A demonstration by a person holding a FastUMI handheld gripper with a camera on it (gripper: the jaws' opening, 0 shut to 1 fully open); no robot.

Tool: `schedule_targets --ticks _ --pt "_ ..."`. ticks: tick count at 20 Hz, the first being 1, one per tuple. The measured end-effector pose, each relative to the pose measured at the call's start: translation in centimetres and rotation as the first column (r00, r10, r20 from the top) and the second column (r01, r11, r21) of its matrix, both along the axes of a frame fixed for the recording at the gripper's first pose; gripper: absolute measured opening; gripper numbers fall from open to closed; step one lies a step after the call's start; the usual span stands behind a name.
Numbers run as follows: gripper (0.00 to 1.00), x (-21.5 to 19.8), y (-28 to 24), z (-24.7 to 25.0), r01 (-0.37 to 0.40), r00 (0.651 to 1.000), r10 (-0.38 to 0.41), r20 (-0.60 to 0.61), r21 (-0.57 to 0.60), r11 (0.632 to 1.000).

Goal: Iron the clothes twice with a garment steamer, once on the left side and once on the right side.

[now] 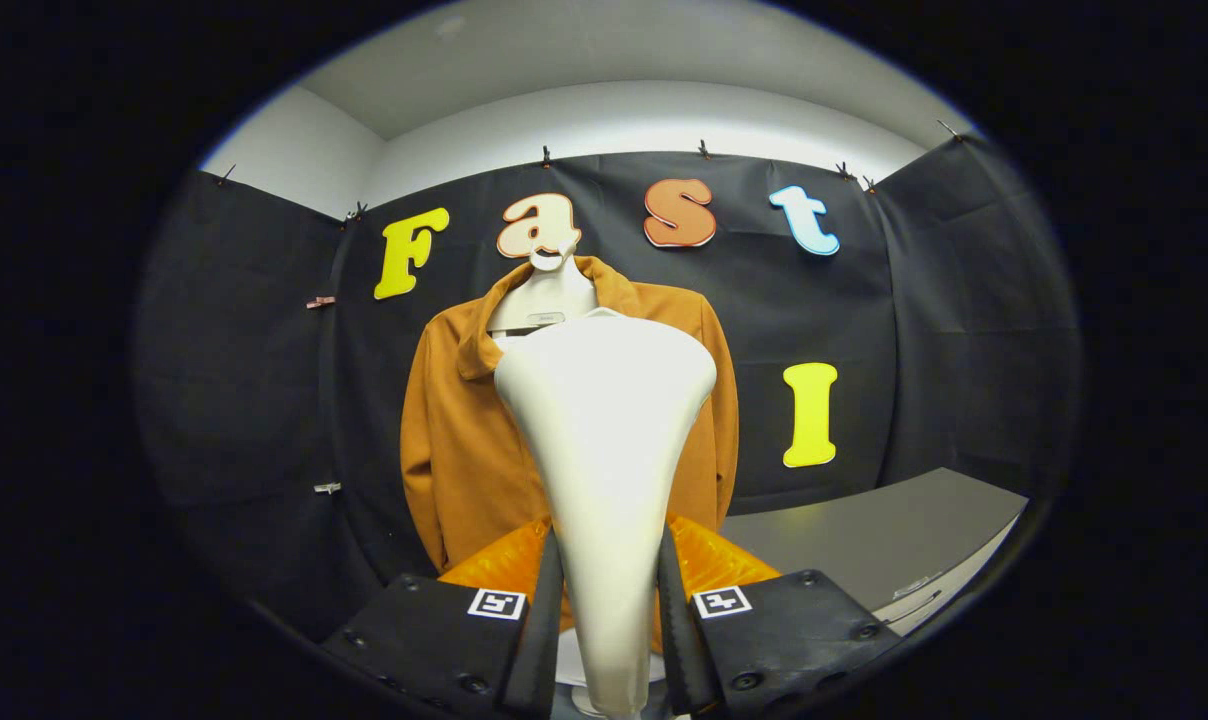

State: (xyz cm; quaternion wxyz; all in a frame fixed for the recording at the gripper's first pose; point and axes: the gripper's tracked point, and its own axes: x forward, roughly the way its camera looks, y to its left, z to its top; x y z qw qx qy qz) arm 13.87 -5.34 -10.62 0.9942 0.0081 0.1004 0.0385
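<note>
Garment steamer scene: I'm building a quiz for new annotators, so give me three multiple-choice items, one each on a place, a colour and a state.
1. Where is the garment steamer?
A. between the fingers
B. lying on the grey table
C. hooked on the wall
2. What colour is the jacket?
A. blue
B. brown-orange
C. white
3. How is the jacket kept?
A. folded on the table
B. hanging on a hanger
C. heaped on the floor

Answers: 1 A, the gripper has both fingers pressed on its handle. 2 B, brown-orange cloth. 3 B, it hangs from the white hanger on the wall, beside the grey table.
</note>
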Motion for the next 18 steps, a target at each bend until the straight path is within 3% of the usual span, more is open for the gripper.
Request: schedule_targets --ticks 18 --pt "0.46 -0.48 -0.57 0.99 0.007 0.999 -0.007 0.032 -0.002 1.0"
